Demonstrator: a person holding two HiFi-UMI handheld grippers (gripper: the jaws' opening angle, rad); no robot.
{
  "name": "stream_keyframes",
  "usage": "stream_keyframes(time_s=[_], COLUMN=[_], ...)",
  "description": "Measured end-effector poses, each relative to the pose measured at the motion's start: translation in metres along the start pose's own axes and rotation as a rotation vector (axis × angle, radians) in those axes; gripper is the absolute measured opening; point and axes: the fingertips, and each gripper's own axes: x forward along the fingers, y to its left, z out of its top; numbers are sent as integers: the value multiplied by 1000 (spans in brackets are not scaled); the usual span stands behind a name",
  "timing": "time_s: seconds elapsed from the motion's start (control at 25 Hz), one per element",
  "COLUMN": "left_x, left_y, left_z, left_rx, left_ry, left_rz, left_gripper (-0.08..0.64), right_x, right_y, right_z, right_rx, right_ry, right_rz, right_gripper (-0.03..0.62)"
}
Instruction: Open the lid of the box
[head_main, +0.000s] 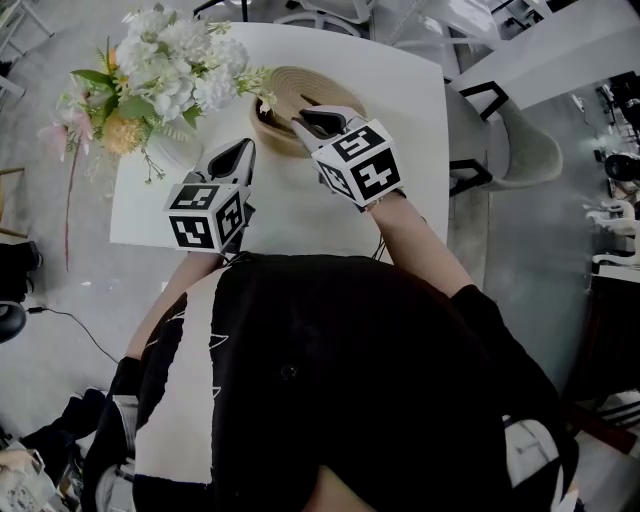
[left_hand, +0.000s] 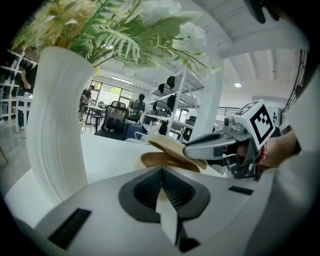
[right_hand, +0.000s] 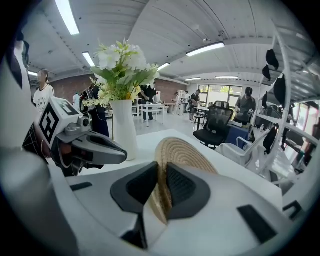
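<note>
An open, bright workroom lay behind, with office chairs, shelving and a few people far off, and in front a white bench. On it stood a white ribbed vase of white and yellow flowers, and just beside that the round woven straw box.

The step in hand looked to be the lift itself. The right gripper had its jaws pinched narrow on the rim of the flat round woven straw lid, the straw edge running straight up between the pads. From the left gripper view the lid sat at a slant over the box, the held side raised, the far side low. Whether that far side touched the box rim could not be told. So the box read as part-open, not yet clear.

The left gripper had its jaws brought together with nothing in them. It hung over the bench near the vase, its nose pointed toward the box.

As for pose, the right forearm reached forward and across the person's body, with the gripper angled up and to the left onto the near side of the lid. The left arm was tucked closer in, its gripper level with its partner.

What came next probably called for a firm pinch, a lift or swing that cleared the rim, and a bare patch of bench away from the vase for setting the lid down. The left gripper was well placed to steady the box if it shifted.
</note>
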Motion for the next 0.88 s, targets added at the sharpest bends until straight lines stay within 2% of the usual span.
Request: stream_keyframes(time_s=[0.88], left_x=[0], left_y=[-6], left_z=[1], left_rx=[5], left_ry=[-3], left_rz=[-4], left_gripper=[9], right_x=[-16], right_y=[-10], right_z=[9], right_rx=[30], right_ry=[-59], right_rz=[-44], right_gripper=[61])
